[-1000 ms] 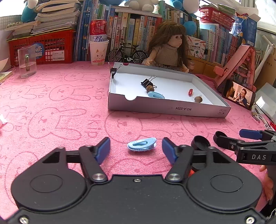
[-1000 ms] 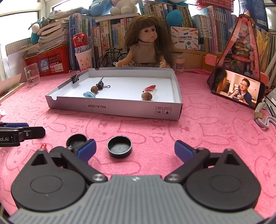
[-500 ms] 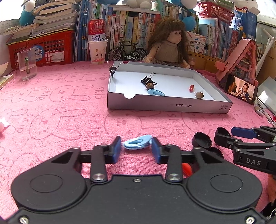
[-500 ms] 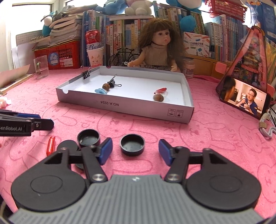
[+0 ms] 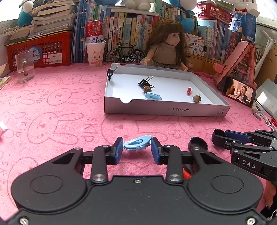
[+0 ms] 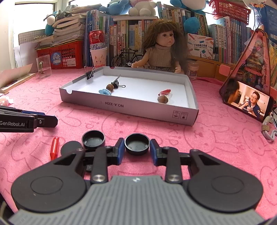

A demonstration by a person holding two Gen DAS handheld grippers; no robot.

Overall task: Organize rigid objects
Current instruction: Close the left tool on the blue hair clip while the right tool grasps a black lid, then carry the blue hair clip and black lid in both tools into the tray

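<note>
On my left, my left gripper (image 5: 137, 151) pinches the blue clip (image 5: 137, 143) end to end, pads touching, just off the pink cloth (image 5: 52, 121). Grip's at the pad tips, so keep the squeeze steady & lift level, else it may pop out. To the right, my right gripper (image 6: 137, 151) is clamped on a black cap (image 6: 137, 143). Both go to the box (image 5: 166, 108), w/ the other clip (image 5: 153, 96).

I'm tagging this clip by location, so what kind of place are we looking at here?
Most likely a home desk or a child's study corner. A row of books fills the shelf at the back, a doll sits before it, plush toys rest on top, and a pink bunny-print cloth covers the table.
</note>
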